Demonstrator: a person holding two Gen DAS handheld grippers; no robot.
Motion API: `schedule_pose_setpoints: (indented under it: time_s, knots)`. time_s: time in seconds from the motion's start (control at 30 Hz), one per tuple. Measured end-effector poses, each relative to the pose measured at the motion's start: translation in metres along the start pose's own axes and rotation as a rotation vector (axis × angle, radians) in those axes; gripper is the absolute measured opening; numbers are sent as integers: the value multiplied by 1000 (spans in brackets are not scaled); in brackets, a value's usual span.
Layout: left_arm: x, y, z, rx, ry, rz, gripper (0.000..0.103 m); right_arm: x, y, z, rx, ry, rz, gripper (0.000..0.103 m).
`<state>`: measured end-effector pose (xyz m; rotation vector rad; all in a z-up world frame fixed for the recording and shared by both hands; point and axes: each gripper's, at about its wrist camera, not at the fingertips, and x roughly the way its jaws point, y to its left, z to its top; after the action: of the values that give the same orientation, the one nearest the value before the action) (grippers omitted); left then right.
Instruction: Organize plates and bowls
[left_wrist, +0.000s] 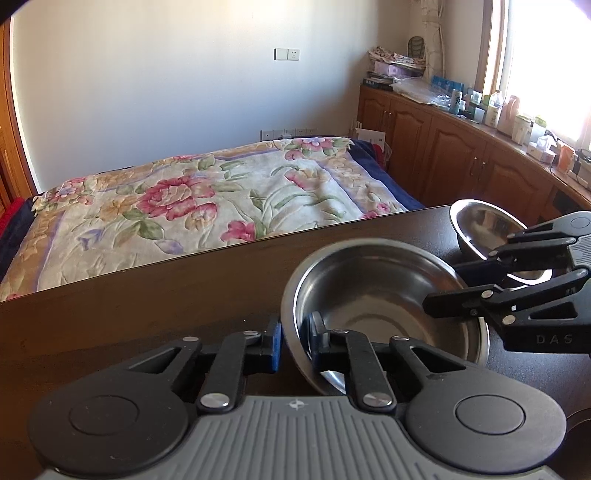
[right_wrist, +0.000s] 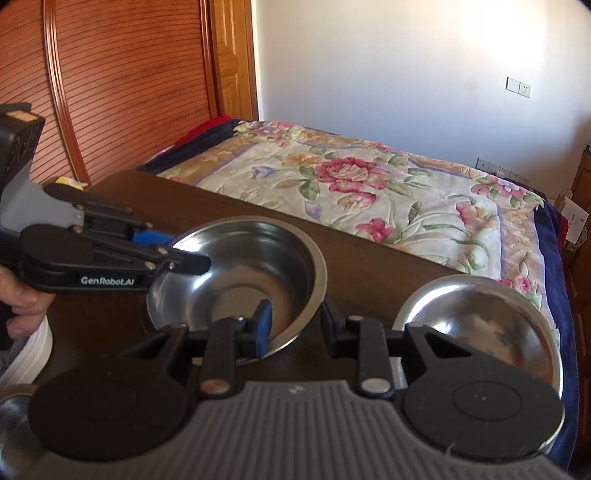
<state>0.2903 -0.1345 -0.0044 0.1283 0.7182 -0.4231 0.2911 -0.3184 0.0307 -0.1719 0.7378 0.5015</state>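
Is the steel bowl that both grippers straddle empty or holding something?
Empty: the steel bowl shows bare metal inside, nothing in it.

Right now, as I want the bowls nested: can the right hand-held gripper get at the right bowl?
Probably yes. The right bowl lies close beside the right hand-held gripper with nothing between; it must only come off the left bowl rim it straddles.

Black tongs (left_wrist: 295, 341) — blue pads, grey housing
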Motion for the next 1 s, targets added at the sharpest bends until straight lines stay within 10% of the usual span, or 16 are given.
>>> schedule_pose_setpoints:
  time_s: [1.0]
  knots:
    - [-101,-41,10,97,-181,-33,8,-74,13,7,-10,-129,-111,10]
